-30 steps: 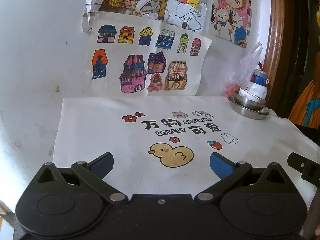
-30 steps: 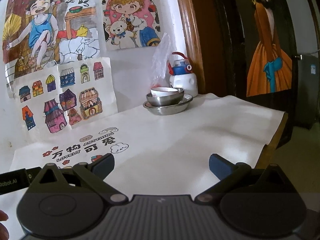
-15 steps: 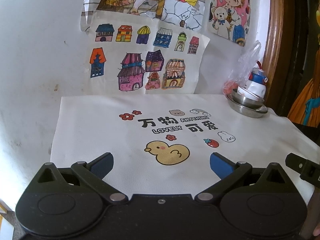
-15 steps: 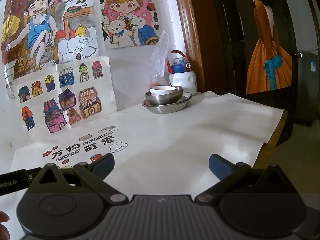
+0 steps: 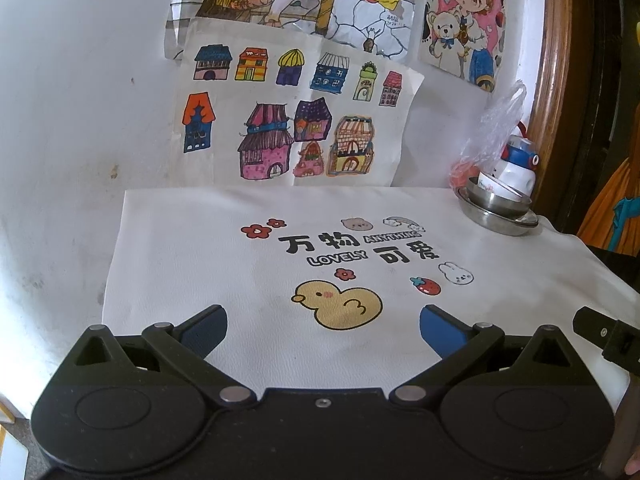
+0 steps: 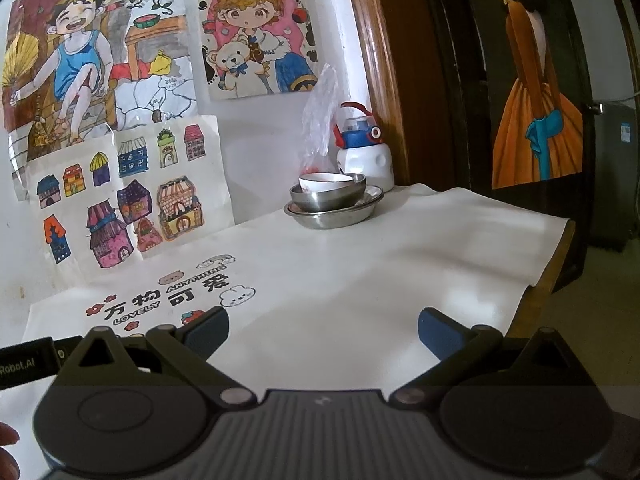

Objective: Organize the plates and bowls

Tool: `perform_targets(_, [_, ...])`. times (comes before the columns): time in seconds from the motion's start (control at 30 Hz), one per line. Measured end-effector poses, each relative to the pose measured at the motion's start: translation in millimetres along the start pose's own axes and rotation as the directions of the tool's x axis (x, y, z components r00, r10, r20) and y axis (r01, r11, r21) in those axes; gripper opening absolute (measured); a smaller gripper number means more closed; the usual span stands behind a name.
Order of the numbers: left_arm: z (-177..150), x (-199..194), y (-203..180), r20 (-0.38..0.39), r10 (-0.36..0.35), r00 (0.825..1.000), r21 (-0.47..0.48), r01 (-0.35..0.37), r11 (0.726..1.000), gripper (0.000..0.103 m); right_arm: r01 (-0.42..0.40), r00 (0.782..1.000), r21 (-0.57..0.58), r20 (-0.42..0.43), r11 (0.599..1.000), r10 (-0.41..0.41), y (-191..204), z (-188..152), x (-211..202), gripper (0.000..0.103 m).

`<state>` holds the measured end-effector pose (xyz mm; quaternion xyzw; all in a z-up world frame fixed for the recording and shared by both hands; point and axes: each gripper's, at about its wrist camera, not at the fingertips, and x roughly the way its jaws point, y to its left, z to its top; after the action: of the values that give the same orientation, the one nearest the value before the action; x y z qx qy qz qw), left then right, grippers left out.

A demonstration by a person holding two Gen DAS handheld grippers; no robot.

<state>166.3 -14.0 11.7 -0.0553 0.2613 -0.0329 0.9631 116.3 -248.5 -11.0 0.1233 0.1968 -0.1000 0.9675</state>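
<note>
Left gripper (image 5: 323, 322) low over the bench (image 5: 180, 248), fingers (image 5: 208, 326) spread wide, nothing between them, only the white cover and its printed yellow duck (image 5: 340, 304) showing in the gap. Behind, on the wall, a sheet of coloured house drawings (image 5: 288, 120). Further right, at the far corner of the bench: a stack of dishes, with a steel plate (image 6: 334, 216) at the bottom, a steel bowl (image 6: 326, 198) nested on it, and a small white bowl (image 6: 326, 182) sitting inside that. Just behind the stack, a white bottle with a blue and red cap (image 6: 362, 152) and a clear plastic bag (image 6: 318, 120) against the wall. Right gripper (image 6: 323, 326) also low over the cover, well apart from the stack, fingers (image 6: 440, 334) wide apart and holding nothing. At far right, a dark door with a painted figure in an orange dress (image 6: 536, 120).
</note>
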Motion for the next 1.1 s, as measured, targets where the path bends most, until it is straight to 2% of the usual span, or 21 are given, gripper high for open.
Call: perform_targets(1.1, [0.0, -2.9, -1.6, -0.024, 0.016, 1.0, -0.005, -0.016, 1.0, 0.102, -0.013, 1.0, -0.01, -0.012, 1.0, 0.013, 1.1, -4.7, 0.0, 0.103])
